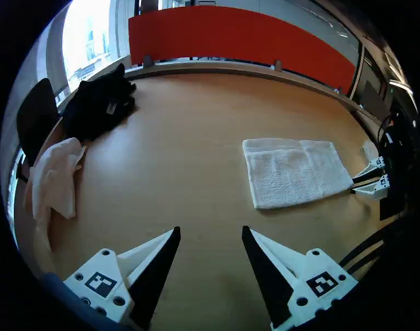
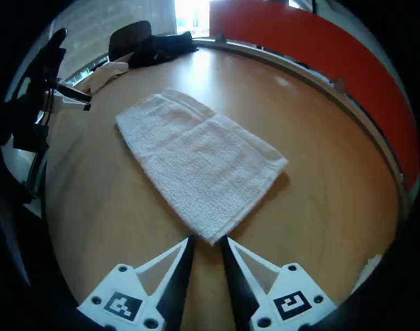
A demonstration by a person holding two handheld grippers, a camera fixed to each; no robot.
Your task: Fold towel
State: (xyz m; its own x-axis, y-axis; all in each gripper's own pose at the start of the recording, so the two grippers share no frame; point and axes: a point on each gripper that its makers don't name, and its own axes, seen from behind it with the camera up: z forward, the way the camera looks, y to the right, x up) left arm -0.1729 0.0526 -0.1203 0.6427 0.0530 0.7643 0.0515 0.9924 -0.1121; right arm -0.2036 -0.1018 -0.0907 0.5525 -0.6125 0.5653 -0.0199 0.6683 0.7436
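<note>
A white towel lies folded flat on the wooden table, right of centre in the left gripper view. My left gripper hovers over bare table well short of it, fingers wide open and holding nothing. In the right gripper view the towel spreads out just ahead, one corner pointing at me. My right gripper is at that corner, its fingers a narrow gap apart, with the corner's tip lying between the fingertips and the towel still flat. The right gripper also appears at the towel's right edge, and the left gripper far left.
A black garment and a crumpled white cloth lie on the table's far left part, beside a dark chair. A red partition runs along the table's back edge. A person's dark sleeve holds the left gripper.
</note>
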